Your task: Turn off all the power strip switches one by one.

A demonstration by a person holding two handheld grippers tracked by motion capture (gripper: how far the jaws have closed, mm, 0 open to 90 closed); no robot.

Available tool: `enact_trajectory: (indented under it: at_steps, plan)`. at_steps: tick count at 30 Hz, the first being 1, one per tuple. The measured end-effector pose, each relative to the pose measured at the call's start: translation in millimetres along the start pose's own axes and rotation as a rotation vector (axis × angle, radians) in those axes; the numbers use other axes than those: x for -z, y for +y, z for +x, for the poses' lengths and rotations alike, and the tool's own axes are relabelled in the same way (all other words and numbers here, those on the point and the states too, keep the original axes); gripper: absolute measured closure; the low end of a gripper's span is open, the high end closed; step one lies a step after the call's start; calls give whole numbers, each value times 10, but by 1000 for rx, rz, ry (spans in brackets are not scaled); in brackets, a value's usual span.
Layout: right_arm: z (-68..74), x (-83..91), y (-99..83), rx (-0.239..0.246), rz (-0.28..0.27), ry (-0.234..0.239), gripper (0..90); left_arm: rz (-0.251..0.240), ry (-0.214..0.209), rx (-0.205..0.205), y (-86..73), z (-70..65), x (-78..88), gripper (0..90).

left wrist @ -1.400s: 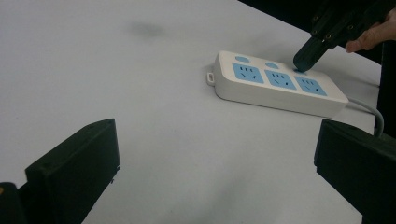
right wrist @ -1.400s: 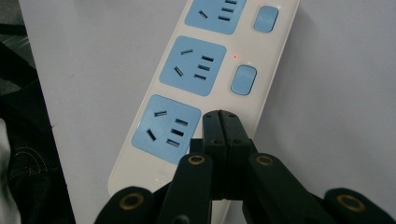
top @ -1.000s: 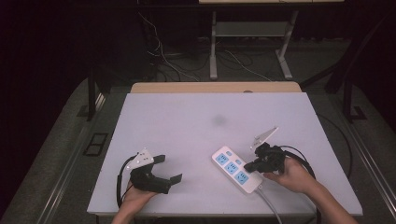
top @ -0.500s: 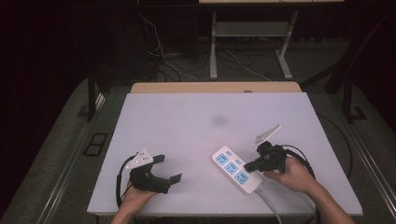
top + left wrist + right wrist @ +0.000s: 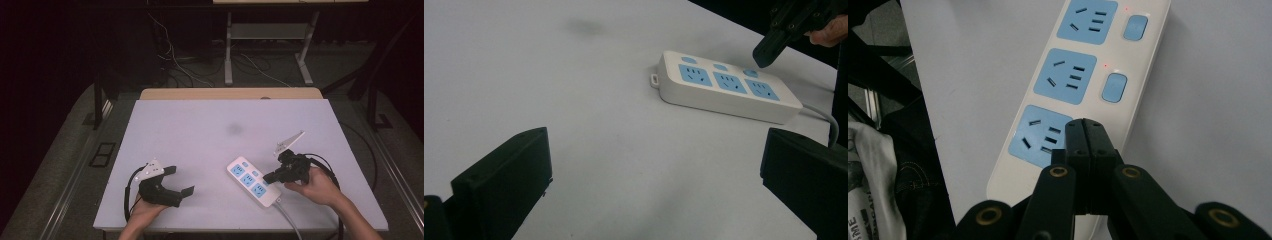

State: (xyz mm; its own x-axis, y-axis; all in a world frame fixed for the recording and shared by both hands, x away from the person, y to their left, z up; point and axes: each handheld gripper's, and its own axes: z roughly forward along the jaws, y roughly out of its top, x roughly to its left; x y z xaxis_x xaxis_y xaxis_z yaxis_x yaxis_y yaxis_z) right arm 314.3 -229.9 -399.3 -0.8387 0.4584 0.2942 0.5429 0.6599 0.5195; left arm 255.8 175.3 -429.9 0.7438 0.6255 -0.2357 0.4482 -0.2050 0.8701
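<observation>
**Two tools, one power strip: right tool pressing at a switch**

Two jaws of the right tool (image 5: 1085, 131) are sitting pinched together with nothing between them, their joined tip hovering over or touching the power strip (image 5: 253, 181) at its nearest blue socket, lower centre of the right gripper view. Contact is hard to judge. Two blue switches (image 5: 1113, 87) beyond are showing small red lights beside them. The left tool (image 5: 172, 181), lower left of the high view, is resting on the bench (image 5: 200, 130) with jaws spread wide, empty, well apart from the strip. The step in hand is probably toggling the nearest switch; next, the closed tip likely needs shifting sideways onto that switch and pushing down.
</observation>
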Motion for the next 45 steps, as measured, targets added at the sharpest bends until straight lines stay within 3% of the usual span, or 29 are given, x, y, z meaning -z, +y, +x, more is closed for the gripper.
enact_trajectory:
  at_steps: [20,45]
  plan:
    - [0,194,179,19,-35,-5,900,-3,2,-6,3,-1,0,0]
    - [-10,78,420,45,0,-5,900,3,0,-10,4,1,-9,0]
